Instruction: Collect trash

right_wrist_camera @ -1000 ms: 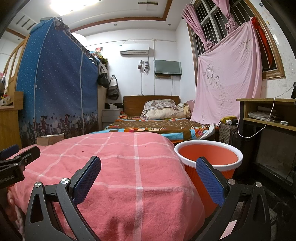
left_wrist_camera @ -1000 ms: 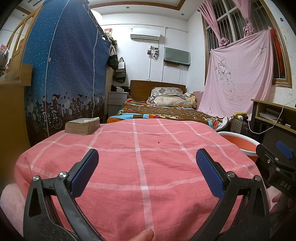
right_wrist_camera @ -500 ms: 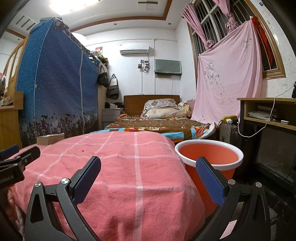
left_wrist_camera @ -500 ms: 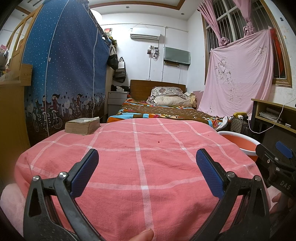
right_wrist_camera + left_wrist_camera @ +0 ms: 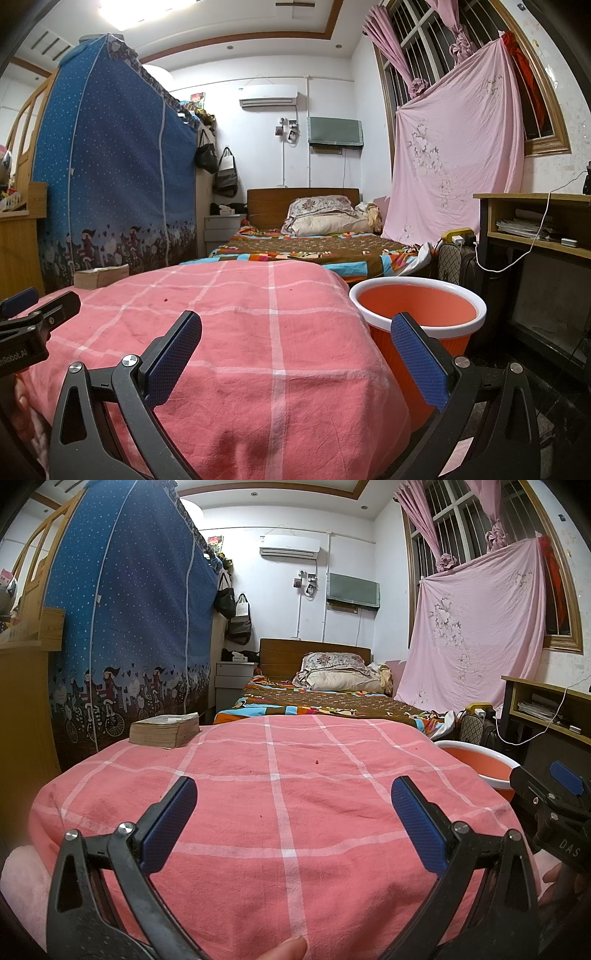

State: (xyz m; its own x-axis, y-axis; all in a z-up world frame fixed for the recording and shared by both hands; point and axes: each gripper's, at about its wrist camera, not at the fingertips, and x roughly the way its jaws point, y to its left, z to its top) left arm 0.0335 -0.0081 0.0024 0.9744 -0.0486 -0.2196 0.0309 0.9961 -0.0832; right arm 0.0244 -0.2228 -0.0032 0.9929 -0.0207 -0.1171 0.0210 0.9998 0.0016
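Both the left claw (image 5: 293,812) and the right claw (image 5: 295,338) are spread, empty; tiny crumbs (image 5: 316,762) at 12 o'clock on the pink cloth (image 5: 288,812) could slip wide pads, missing the orange bin (image 5: 417,314).

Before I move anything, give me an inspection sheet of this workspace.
Surface: pink checked cloth covers it, with a few tiny dark red specks.
Job's things: orange bin with white rim stands beside the surface on the right; nothing seen inside. No larger trash seen.
Clutter: thick worn book at the far left corner.
Grippers: left tongs and right tongs both open, holding nothing.
Cables: white cable hangs from the desk to a yellow charger.
Surroundings: bed, blue wardrobe cover, pink sheet over the window.
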